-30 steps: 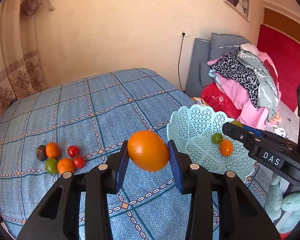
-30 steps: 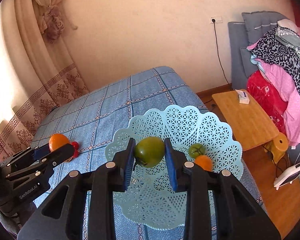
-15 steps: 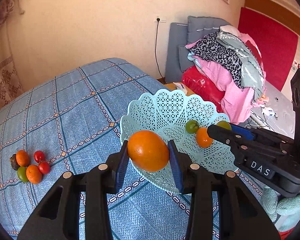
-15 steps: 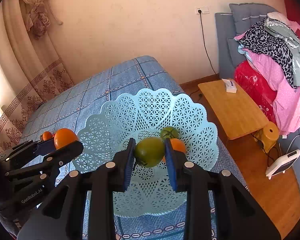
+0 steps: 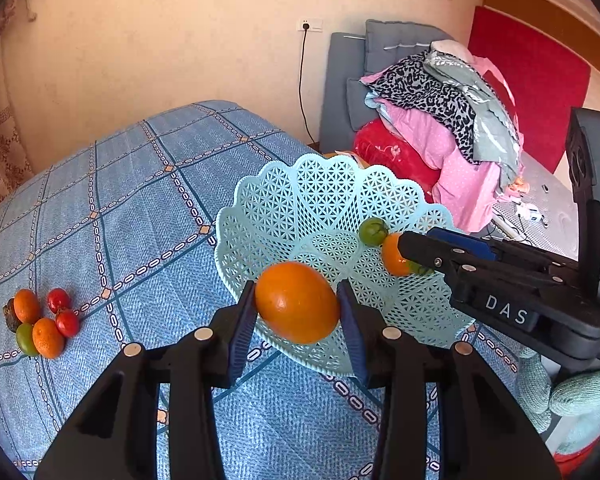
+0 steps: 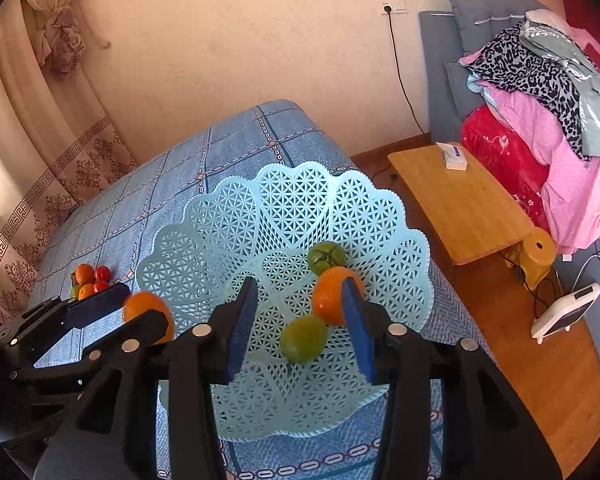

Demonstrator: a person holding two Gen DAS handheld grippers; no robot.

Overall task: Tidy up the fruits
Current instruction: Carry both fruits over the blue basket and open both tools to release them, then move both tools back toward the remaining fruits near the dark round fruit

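Observation:
My left gripper (image 5: 298,314) is shut on a large orange (image 5: 297,302) and holds it over the near-left rim of the light blue lattice basket (image 5: 308,204). My right gripper (image 6: 302,326) is open above the basket (image 6: 284,200). A green fruit (image 6: 303,338) lies loose between its fingers in the basket, beside a small orange (image 6: 330,294) and a green tomato (image 6: 326,257). The left gripper with its orange (image 6: 146,312) shows at the left of the right wrist view. A cluster of small fruits (image 5: 40,320) lies on the blue bedspread at the left.
The basket stands near the right edge of the bed (image 5: 140,200). A low wooden table (image 6: 460,208) with a tissue box stands on the floor to the right. A pile of clothes (image 6: 540,92) lies on a grey sofa. The right gripper's body (image 5: 520,292) reaches over the basket's right side.
My right gripper has opened and let the green fruit drop into the basket. My left gripper has carried the large orange rightward to the basket's rim.

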